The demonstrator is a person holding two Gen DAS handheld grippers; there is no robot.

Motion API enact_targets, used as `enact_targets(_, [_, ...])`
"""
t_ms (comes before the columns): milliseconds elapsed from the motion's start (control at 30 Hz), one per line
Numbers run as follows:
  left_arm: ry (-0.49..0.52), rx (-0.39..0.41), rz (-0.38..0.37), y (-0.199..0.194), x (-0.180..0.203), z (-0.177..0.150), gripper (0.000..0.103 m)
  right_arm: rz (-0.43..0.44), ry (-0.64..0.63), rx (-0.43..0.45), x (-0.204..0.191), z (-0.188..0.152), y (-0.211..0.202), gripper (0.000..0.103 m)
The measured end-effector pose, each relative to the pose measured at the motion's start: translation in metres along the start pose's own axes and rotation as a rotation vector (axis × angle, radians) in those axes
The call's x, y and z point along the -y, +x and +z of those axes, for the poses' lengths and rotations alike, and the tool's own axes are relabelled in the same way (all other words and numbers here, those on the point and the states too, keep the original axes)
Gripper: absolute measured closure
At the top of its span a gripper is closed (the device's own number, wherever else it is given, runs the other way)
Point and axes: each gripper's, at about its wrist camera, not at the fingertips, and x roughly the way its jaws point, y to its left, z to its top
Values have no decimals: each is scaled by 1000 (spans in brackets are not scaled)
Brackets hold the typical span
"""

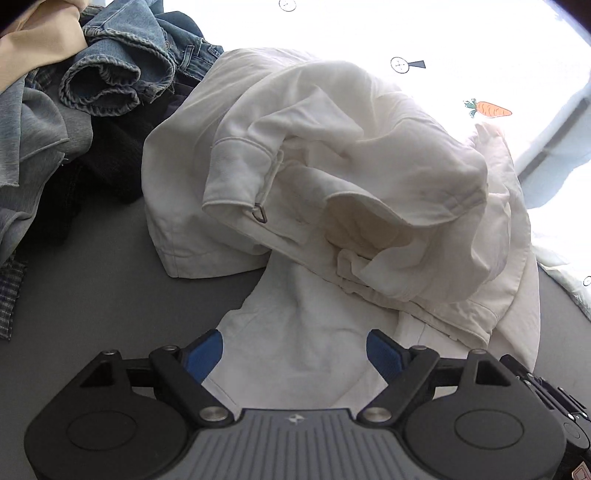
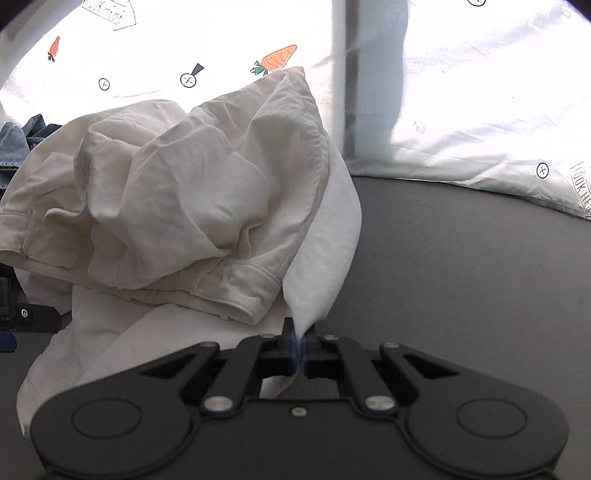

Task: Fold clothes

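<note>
Clothes cover the far side of a grey tabletop [image 2: 461, 266], with a white sheet [image 2: 461, 92] printed with carrots and small round marks lying brightly lit behind them. Largest is a crumpled white garment [image 1: 332, 155], heaped in the middle of the tabletop, with folds, a hemmed cuff and a small metal ring showing on it in the left wrist view. A smoother white garment [image 1: 306, 332] lies under it and spreads toward the near edge. To the left of the heap sits a pile of other clothes: jeans [image 1: 122, 62], a grey top [image 1: 33, 125], something black [image 1: 107, 162], a tan cloth [image 1: 40, 33] at the back and a bit of checked fabric [image 1: 11, 295].

Left tongs [image 1: 294, 355] stand spread wide, a blue pad on either side of the smooth white cloth, not pressing it. Right tongs [image 2: 298, 345] are clenched on a corner of the smooth white garment, which rises from between the pads up against the heap's right side.
</note>
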Motion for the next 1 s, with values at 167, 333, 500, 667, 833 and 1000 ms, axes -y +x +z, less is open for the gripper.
enact_targets(167, [1, 45, -3, -41, 21, -26, 18, -106, -1, 120, 47, 0, -56, 101])
enact_targets(333, [6, 64, -13, -72, 47, -60, 18, -259, -48, 231, 121, -5, -113, 101])
enact_targets(500, [14, 44, -26, -77, 73, -88, 18, -452, -112, 307, 199, -13, -149, 101])
enact_targets(667, [34, 2, -31, -68, 94, -106, 18, -602, -158, 259, 254, -20, -144, 96])
enact_targets(833, [42, -57, -21, -45, 106, -105, 18, -602, -22, 71, 289, -36, -113, 88])
enact_targets(1000, [71, -98, -20, -25, 122, -97, 17, -592, 45, 19, 303, -36, -91, 70])
